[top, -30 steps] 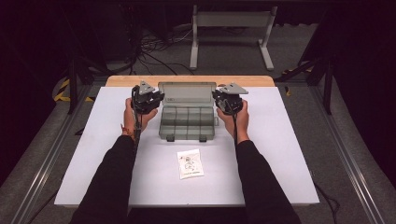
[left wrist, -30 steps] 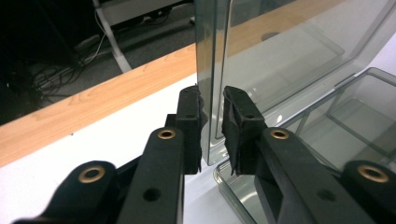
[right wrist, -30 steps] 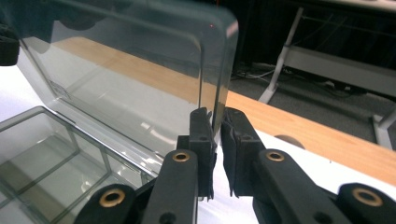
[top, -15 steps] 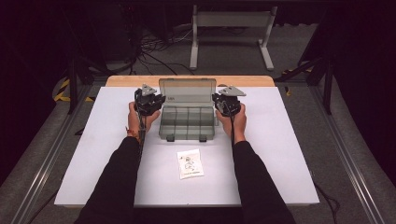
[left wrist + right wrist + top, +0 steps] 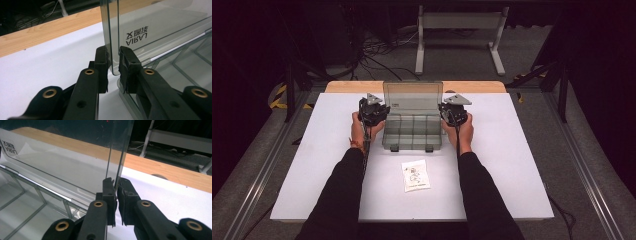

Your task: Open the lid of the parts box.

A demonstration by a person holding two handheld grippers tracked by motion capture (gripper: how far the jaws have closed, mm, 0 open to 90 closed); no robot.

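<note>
A clear plastic compartment box (image 5: 412, 145) stands mid-table with its lid (image 5: 413, 97) raised nearly upright. My left gripper (image 5: 379, 111) is at the lid's left edge and my right gripper (image 5: 446, 111) at its right edge. In the left gripper view the jaws (image 5: 113, 62) are shut on the lid's (image 5: 155, 27) side rim, low down near the hinge. The right gripper view shows the jaws (image 5: 115, 186) pinching the thin edge of the lid (image 5: 62, 167). The compartments look empty.
A small clear bag with a printed card (image 5: 415, 175) lies on the white tabletop (image 5: 522, 165) in front of the box, between the person's forearms. A wooden strip (image 5: 352, 86) runs along the table's far edge. A metal stand (image 5: 459, 30) sits on the floor beyond.
Both grippers have sunk a little and come slightly toward the near side, still holding the lid's edges. The bag has not moved.
</note>
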